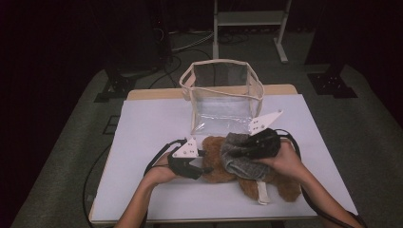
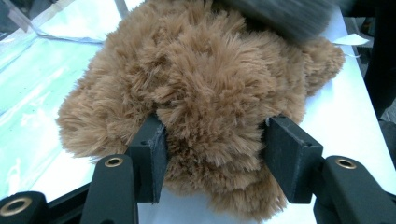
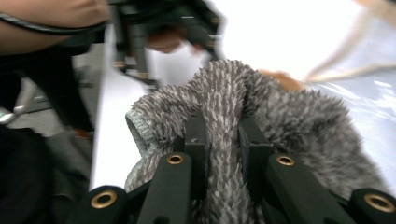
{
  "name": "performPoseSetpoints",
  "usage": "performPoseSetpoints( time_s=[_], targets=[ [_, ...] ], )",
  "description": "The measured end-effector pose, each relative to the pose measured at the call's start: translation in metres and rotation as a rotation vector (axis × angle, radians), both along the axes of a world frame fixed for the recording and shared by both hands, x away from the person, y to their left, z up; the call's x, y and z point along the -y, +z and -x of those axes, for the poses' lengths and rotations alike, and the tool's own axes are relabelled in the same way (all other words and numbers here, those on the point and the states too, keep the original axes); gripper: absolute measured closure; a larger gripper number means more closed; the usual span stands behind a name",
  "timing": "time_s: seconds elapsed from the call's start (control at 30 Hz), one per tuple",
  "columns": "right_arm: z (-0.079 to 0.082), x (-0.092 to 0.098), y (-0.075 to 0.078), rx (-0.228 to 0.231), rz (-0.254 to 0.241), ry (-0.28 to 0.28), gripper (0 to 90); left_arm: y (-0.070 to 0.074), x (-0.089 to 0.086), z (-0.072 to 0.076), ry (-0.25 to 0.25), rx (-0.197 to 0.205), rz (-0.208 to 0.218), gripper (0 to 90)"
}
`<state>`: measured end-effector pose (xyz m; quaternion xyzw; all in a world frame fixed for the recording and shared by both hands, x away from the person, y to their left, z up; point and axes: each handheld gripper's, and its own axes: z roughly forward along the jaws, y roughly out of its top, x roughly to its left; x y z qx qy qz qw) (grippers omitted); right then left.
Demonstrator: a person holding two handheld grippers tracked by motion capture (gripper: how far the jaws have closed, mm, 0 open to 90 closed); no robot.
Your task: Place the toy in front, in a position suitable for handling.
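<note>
On the white desk (image 1: 152,123), near its front edge, the brown plush toy (image 2: 205,84) lies with the left gripper (image 2: 212,149) clenched on its fur. The right gripper (image 3: 223,140) is pinched tight on the grey fuzzy garment (image 3: 280,116) draped over the toy. The clear bag (image 1: 223,95) stands at the desk's far edge

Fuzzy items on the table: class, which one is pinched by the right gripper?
The grey fuzzy garment, lying on top of the brown plush toy. The right gripper pinches a fold of it; the left gripper clamps the brown plush.
</note>
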<state>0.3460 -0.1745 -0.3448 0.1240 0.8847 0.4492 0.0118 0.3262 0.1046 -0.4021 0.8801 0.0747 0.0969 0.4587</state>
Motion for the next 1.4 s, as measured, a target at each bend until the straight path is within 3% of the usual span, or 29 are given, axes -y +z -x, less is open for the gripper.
performPoseSetpoints(
  time_s=[0.13, 0.2, 0.27, 0.37, 0.47, 0.53, 0.6, 0.7, 0.83, 1.03, 1.1, 1.2, 1.27, 1.4],
  targets=[
    [-0.016, 0.019, 0.006, -0.002, 0.026, -0.082, 76.5, 0.0, 0.0, 0.004, -0.001, 0.014, -0.035, 42.5],
    [-0.026, 0.026, 0.004, -0.034, 0.039, -0.104, 76.3, 0.001, -0.002, 0.003, -0.008, 0.02, -0.066, 41.1],
    [-0.031, 0.028, -0.002, -0.066, 0.035, -0.103, 76.3, 0.005, -0.005, 0.001, 0.0, 0.02, -0.054, 40.1],
    [-0.027, 0.024, -0.008, -0.091, 0.03, -0.078, 76.4, 0.018, -0.008, 0.001, 0.01, 0.032, 0.002, 37.3],
    [-0.013, 0.019, -0.011, -0.104, 0.03, -0.046, 76.4, 0.03, -0.004, 0.001, 0.007, 0.057, 0.006, 35.8],
    [-0.002, 0.016, -0.013, -0.105, 0.037, -0.02, 76.5, 0.033, 0.002, 0.002, -0.011, 0.052, 0.001, 35.8],
    [0.007, 0.015, -0.014, -0.107, 0.041, -0.007, 76.5, 0.028, 0.009, 0.005, -0.038, 0.044, -0.034, 37.5],
    [0.012, 0.018, -0.009, -0.089, 0.042, -0.005, 76.6, 0.018, 0.013, 0.008, -0.048, 0.017, -0.028, 40.4],
    [0.001, 0.015, -0.002, -0.082, 0.043, -0.026, 76.6, 0.016, 0.012, 0.011, -0.045, 0.026, -0.027, 41.9],
    [-0.02, -0.018, -0.007, -0.09, 0.081, 0.022, 76.6, 0.02, 0.008, 0.015, -0.04, 0.062, -0.057, 39.9],
    [-0.022, -0.015, -0.008, -0.106, 0.068, 0.006, 76.7, 0.022, 0.002, 0.018, -0.04, 0.064, -0.044, 39.6],
    [-0.022, 0.0, -0.009, -0.124, 0.058, -0.024, 76.6, 0.019, -0.002, 0.022, -0.038, 0.076, -0.089, 40.4],
    [-0.021, 0.006, -0.009, -0.131, 0.051, -0.035, 76.6, 0.014, 0.0, 0.022, -0.035, 0.065, -0.082, 41.1],
    [-0.023, -0.002, -0.005, -0.128, 0.07, -0.022, 76.6, 0.01, 0.008, 0.022, -0.043, 0.049, -0.074, 42.4]
  ],
)
